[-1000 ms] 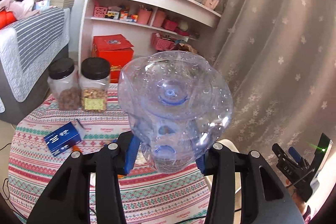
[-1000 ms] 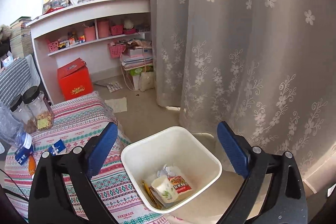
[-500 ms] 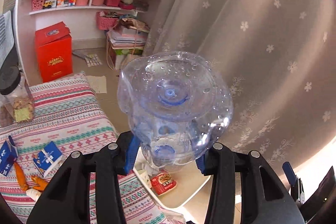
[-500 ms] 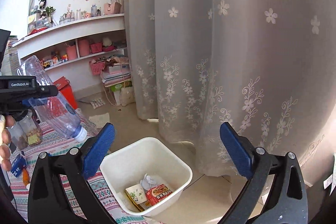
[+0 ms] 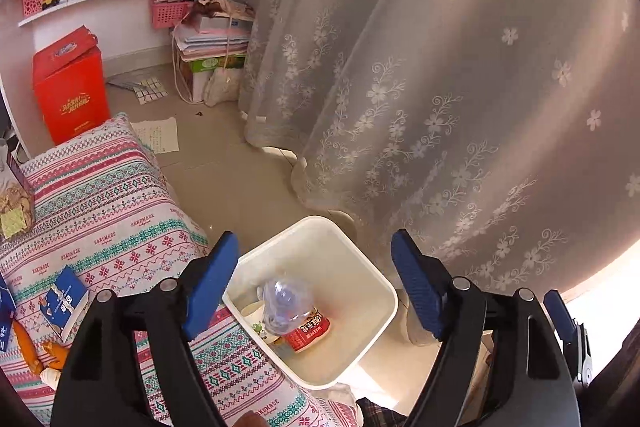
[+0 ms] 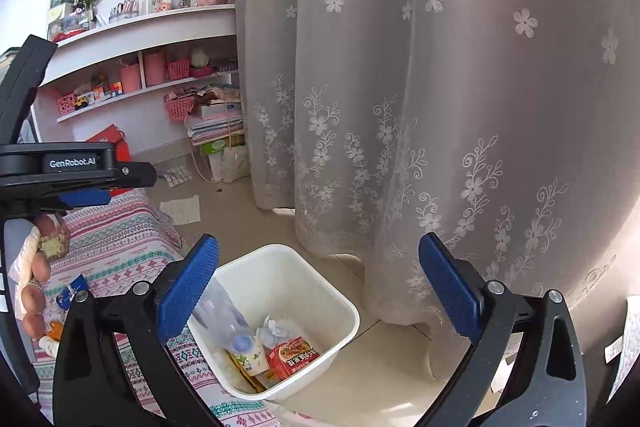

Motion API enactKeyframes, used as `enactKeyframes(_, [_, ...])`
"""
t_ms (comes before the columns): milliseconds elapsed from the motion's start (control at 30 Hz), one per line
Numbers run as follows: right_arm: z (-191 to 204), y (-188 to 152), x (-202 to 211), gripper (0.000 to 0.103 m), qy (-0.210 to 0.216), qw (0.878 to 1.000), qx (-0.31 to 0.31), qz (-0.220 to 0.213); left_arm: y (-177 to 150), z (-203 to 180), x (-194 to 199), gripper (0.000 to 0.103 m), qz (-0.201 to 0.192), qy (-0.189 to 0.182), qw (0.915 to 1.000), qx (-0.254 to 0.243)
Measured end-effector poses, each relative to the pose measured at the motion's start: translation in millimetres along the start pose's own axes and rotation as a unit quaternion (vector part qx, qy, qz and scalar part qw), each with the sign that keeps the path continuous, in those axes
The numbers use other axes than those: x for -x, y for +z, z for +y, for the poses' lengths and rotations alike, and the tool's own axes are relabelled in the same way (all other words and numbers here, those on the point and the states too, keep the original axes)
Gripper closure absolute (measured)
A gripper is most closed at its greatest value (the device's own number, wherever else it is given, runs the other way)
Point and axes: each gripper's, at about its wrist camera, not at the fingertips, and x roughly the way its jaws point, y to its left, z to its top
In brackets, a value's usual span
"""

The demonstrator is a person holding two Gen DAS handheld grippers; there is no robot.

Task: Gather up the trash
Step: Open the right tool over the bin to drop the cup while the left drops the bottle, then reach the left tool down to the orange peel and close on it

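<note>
Only the right view shows the person's hand (image 6: 30, 279) at nine o'clock. Left hand-held gripper (image 5: 312, 283), jaws just opening, gapes empty; right hand-held gripper (image 6: 316, 291) gapes empty. White bin (image 5: 360, 267) holds clear bottle (image 5: 286, 301), red packet (image 5: 310, 331).

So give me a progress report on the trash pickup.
Done: the clear bottle lies in the white bin with a red packet and a cup. In hand: nothing; the left tool, jaws just opened, and the right tool are empty. Left: blue cartons on the bedspread.
</note>
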Motion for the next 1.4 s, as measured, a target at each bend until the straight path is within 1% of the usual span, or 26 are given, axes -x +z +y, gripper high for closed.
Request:
enactKeyframes(100, [9.6,-1.3,-1.2,0.007,0.010,1.000,0.004,0.009,-6.9,18.5,16.2,0.025,-0.008,0.005,0.9998,0.015])
enactKeyframes(167, [17.8,-0.9,-2.6,0.007,0.019,1.000,0.011,0.012,-14.8,32.5,27.3,0.025,-0.008,0.023,0.9996,0.015])
enactKeyframes(267, [37.0,-3.4,-2.3,0.007,0.036,0.999,0.029,0.020,-30.5,60.8,43.4,0.024,-0.001,0.063,0.9980,0.012])
enactKeyframes(333, [51.7,-4.5,-0.9,0.007,0.052,0.997,0.043,0.024,-41.9,84.5,55.7,0.024,0.005,0.095,0.9954,0.011])
enactKeyframes(433, [76.8,-6.6,3.4,0.007,0.075,0.995,0.065,0.028,-57.8,128.1,75.1,0.024,0.019,0.148,0.9886,0.020])
enactKeyframes(500, [92.9,-7.9,5.4,0.007,0.090,0.992,0.077,0.032,-68.0,161.3,89.1,0.024,0.030,0.176,0.9835,0.031])
enactKeyframes(567, [110.3,-9.8,7.8,0.007,0.103,0.990,0.091,0.036,-77.0,194.8,98.0,0.024,0.054,0.209,0.9757,0.039])
enactKeyframes(667, [134.5,-13.6,11.0,0.007,0.117,0.986,0.111,0.039,-88.5,238.9,103.2,0.024,0.098,0.267,0.9583,0.030])
enactKeyframes(767, [156.0,-16.6,9.5,0.007,0.129,0.983,0.124,0.048,-102.1,276.9,101.7,0.024,0.142,0.302,0.9422,0.023])
enactKeyframes(833, [168.4,-18.6,6.9,0.007,0.137,0.980,0.131,0.056,-111.9,299.2,101.1,0.024,0.159,0.323,0.9325,0.024])
enactKeyframes(900, [181.4,-21.2,6.2,0.007,0.146,0.978,0.139,0.062,-117.8,318.9,99.1,0.024,0.172,0.330,0.9277,0.032])
enactKeyframes(1000, [199.1,-25.3,7.2,0.007,0.157,0.973,0.154,0.067,-122.0,342.8,92.3,0.024,0.190,0.329,0.9242,0.043])
enactKeyframes(1067, [209.7,-28.8,7.6,0.007,0.161,0.970,0.166,0.070,-122.3,351.1,83.2,0.024,0.204,0.330,0.9210,0.036])
enactKeyframes(1167, [220.1,-32.1,4.9,0.007,0.163,0.968,0.177,0.076,-119.9,361.4,69.0,0.024,0.219,0.325,0.9197,0.023])
enactKeyframes(1267, [228.9,-34.6,1.5,0.007,0.161,0.966,0.183,0.081,-115.4,371.3,56.7,0.024,0.225,0.320,0.9201,0.020])
enactKeyframes(1333, [232.9,-36.8,-1.6,0.007,0.159,0.965,0.188,0.085,-113.2,376.6,51.5,0.024,0.224,0.325,0.9186,0.018])
enactKeyframes(1367, [234.4,-37.6,-3.3,0.007,0.158,0.965,0.191,0.088,-112.3,377.5,51.3,0.024,0.220,0.330,0.9178,0.017])
enactKeyframes(1400, [235.9,-38.6,-4.7,0.007,0.156,0.964,0.193,0.090,-110.8,376.5,54.4,0.024,0.209,0.334,0.9190,0.018])
